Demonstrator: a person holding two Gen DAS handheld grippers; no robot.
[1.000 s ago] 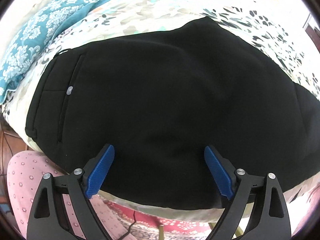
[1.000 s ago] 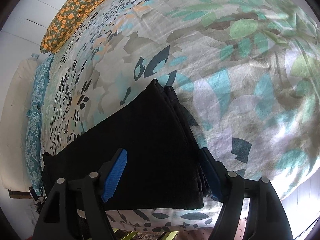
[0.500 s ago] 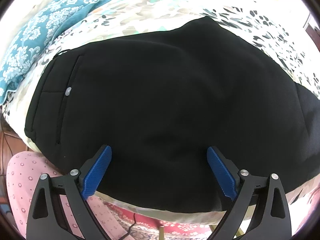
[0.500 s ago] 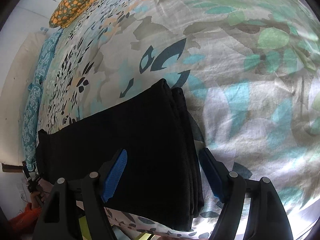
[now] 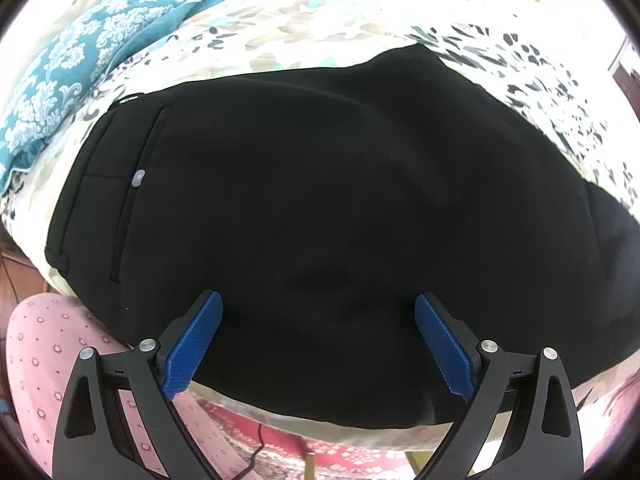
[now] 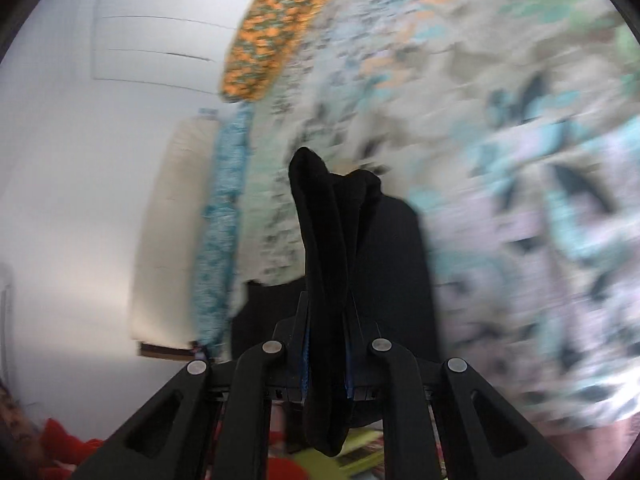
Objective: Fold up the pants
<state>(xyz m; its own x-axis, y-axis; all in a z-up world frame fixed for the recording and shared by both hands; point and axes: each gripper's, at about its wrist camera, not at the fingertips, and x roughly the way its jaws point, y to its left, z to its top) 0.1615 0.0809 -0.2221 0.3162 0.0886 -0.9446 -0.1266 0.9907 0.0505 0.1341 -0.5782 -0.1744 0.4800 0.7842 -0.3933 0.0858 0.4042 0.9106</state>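
My right gripper (image 6: 326, 364) has just clamped down and it's pinching the leg end of the black pants (image 6: 320, 240), bunched fabric poking up between the jaws above the floral bedsheet (image 6: 520, 160). That view is blurry. My left gripper (image 5: 318, 336) hangs wide open over the waist half of the pants (image 5: 320, 200), which lies flat on the sheet (image 5: 320, 20), pocket button (image 5: 138, 178) showing.

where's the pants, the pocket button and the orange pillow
pants (image 5: 340, 208), left wrist view, middle of the black fabric
pocket button (image 5: 138, 177), left wrist view, its grey face
orange pillow (image 6: 268, 36), right wrist view, middle of its patterned cover
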